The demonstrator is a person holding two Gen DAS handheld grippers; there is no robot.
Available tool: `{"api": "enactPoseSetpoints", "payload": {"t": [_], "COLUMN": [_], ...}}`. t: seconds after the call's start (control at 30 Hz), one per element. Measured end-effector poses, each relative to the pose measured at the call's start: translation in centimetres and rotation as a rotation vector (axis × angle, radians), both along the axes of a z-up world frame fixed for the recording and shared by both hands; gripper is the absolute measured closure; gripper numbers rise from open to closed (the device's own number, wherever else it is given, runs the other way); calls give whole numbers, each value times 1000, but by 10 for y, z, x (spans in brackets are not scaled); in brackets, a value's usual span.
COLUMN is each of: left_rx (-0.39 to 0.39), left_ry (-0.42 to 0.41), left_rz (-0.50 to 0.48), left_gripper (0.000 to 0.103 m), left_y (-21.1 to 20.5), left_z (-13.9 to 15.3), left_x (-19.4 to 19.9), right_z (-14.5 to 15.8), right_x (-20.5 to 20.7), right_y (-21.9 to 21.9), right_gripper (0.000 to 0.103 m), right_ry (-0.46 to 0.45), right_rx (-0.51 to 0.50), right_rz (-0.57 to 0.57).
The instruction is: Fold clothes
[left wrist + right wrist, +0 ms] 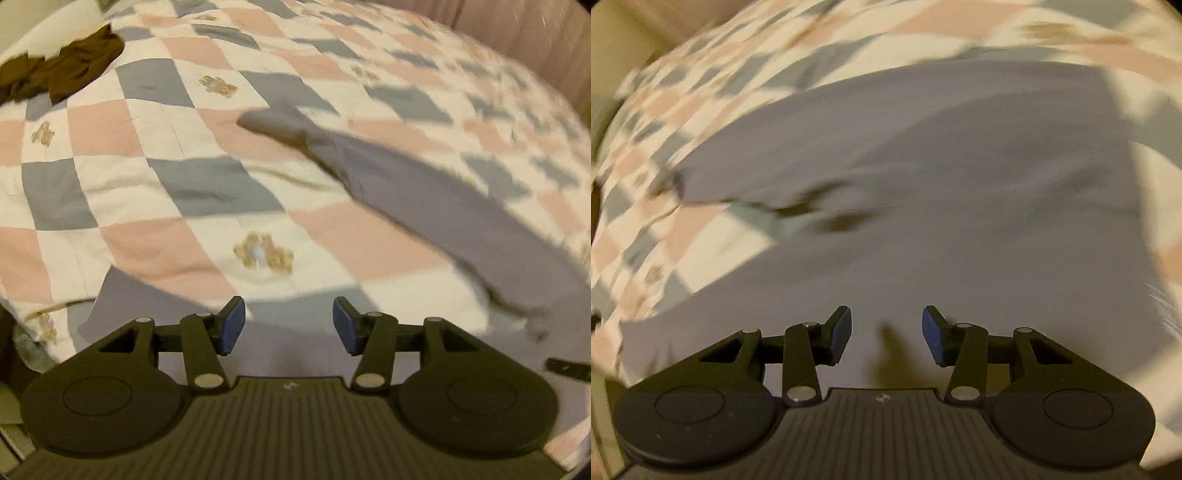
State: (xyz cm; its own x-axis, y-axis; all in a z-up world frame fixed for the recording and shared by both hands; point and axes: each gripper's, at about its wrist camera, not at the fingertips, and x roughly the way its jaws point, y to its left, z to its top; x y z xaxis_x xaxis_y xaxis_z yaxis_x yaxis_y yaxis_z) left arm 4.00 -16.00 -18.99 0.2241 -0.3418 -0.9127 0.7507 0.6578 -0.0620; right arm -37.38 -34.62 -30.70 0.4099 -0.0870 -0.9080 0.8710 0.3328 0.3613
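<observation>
A grey garment (424, 192) lies on the checked quilt (147, 129). In the left wrist view one long part of it runs from the middle towards the right, and another part lies under my left gripper (289, 325). That gripper is open and empty, just above the cloth's near edge. In the right wrist view the same grey garment (923, 177) spreads wide and flat. My right gripper (886, 336) is open and empty, low over the cloth. Both views are blurred by motion.
A dark brown garment (62, 70) lies bunched at the far left of the bed, beside something white. A pink padded headboard or wall (535, 33) runs along the far right. The quilt's near edge drops off at the lower left.
</observation>
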Motion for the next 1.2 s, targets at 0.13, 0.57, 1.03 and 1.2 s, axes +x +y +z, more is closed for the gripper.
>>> {"api": "enactPoseSetpoints", "payload": {"t": [0.13,0.57,1.03,1.2], "left_rx": [-70,-10,16,20], "left_ry": [134,312,371,457], "left_rz": [63,-206,-219,-207], "left_gripper": [55,56,53,50], "left_y": [-17,-149,-141,-154], "left_z": [0,-63,-104,-123], "left_x": [80,303,376,373], "right_z": [26,24,-49,-47], "right_x": [63,268,510,545], "right_y": [-4,7,-73,11], "right_gripper": [57,68,33,35], "right_ry": [-126,-226,-204,-269], "right_rx": [-33,-77,-152,-89], "right_rz": [57,-57,216,500]}}
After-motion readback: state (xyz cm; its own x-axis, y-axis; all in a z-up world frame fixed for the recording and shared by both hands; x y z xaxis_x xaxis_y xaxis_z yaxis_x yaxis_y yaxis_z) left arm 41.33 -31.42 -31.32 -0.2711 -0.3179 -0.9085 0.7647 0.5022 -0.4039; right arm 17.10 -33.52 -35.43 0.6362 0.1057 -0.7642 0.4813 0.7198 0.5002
